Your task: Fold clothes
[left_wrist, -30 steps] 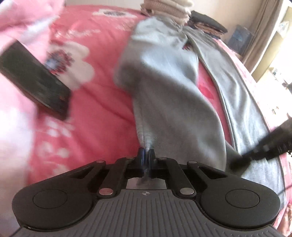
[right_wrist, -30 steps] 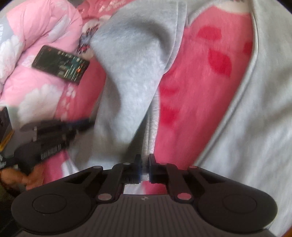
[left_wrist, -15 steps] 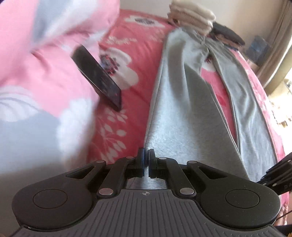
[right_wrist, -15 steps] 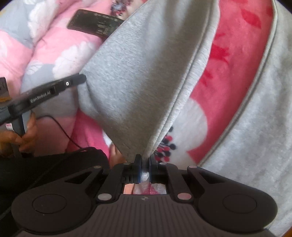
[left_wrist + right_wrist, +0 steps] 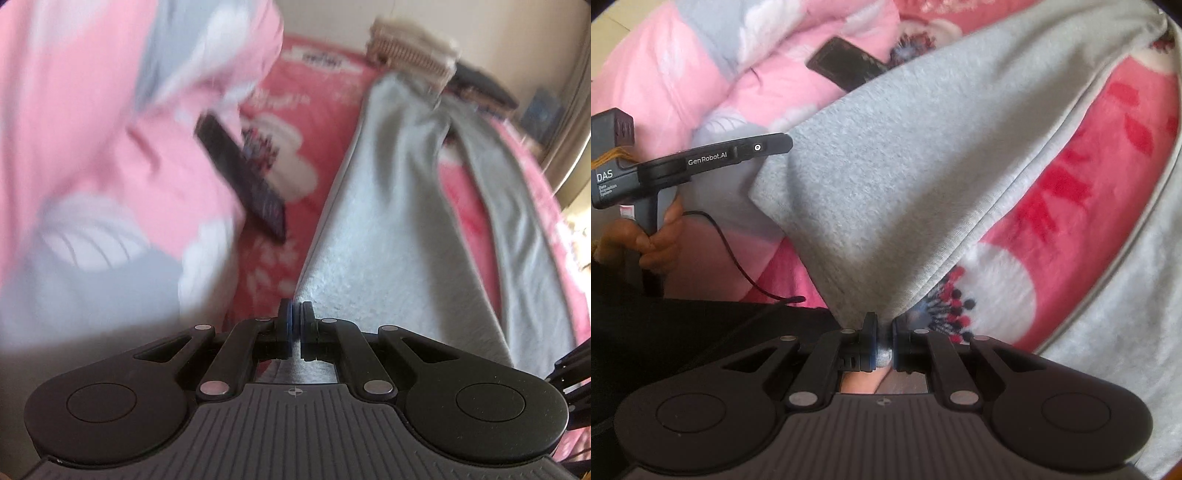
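Grey sweatpants (image 5: pixel 388 221) lie lengthwise on a pink floral bed, with both legs running toward me. My left gripper (image 5: pixel 295 325) is shut on the left corner of one leg's hem. In the right wrist view that leg (image 5: pixel 905 166) is lifted and stretched taut, and my right gripper (image 5: pixel 882 343) is shut on its other hem corner, with grey cloth bunched between the pads. The left gripper (image 5: pixel 768 144) shows there at the leg's far corner, held by a hand (image 5: pixel 653 240). The second leg (image 5: pixel 1126 332) lies flat to the right.
A black phone (image 5: pixel 243 184) rests on the bedspread beside a pink and grey quilt (image 5: pixel 92 129). Folded clothes (image 5: pixel 410 55) and a dark folded pile (image 5: pixel 480 88) sit at the far end. A thin black cable (image 5: pixel 738 266) trails near the bed's near edge.
Both grippers have drawn the leg's hem back toward the near edge and upward. The leg went from slack and rumpled to stretched straight. The phone and quilt now look closer.
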Motion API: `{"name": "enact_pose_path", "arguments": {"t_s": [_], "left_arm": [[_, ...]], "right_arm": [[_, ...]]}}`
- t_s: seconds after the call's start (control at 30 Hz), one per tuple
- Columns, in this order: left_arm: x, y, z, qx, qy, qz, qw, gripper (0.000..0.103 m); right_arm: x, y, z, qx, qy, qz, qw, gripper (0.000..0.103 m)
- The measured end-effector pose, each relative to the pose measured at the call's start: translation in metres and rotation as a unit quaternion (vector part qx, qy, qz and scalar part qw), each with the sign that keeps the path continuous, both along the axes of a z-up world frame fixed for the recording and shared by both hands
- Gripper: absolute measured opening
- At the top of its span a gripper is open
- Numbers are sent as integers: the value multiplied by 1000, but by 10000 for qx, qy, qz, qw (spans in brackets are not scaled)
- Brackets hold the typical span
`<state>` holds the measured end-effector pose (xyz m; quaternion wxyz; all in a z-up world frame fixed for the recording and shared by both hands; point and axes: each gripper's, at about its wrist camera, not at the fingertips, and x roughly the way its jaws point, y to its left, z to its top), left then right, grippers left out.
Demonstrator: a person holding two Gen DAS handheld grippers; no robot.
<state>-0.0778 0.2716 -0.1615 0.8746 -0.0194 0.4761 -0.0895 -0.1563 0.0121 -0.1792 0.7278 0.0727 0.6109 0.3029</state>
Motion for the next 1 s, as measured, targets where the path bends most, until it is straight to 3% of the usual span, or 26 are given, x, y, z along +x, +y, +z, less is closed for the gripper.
{"name": "enact_pose_path", "arguments": {"t_s": [0.27,0.43,0.57,0.67,0.8,0.9,1.0], "left_arm": [[11,-7,-36,655,480,-215,9965,2],[3,-8,-53,1401,631,-398,9873,6],[-3,-12,-49,1463,586,-482,9863,6],[-2,-8,-42,1271,570,-400,9894,8],[-6,-3,-22,863,300,-310,9953,14],[-4,-9,-9,449,26,-379,9983,19],[12,-29,-12,178,-47,-504,9986,20]], "right_arm": [[8,17,-53,-45,493,-78,9987,8],[2,25,-71,-403,654,82,9970,16],[-7,20,-79,-499,957,170,9940,17],[-13,14,-81,-592,1105,240,9918,17],[-12,-4,-64,-618,741,198,9951,17],[9,-22,-41,-722,-47,-55,9974,17],[41,-31,-21,-899,-951,-257,9911,17]]}}
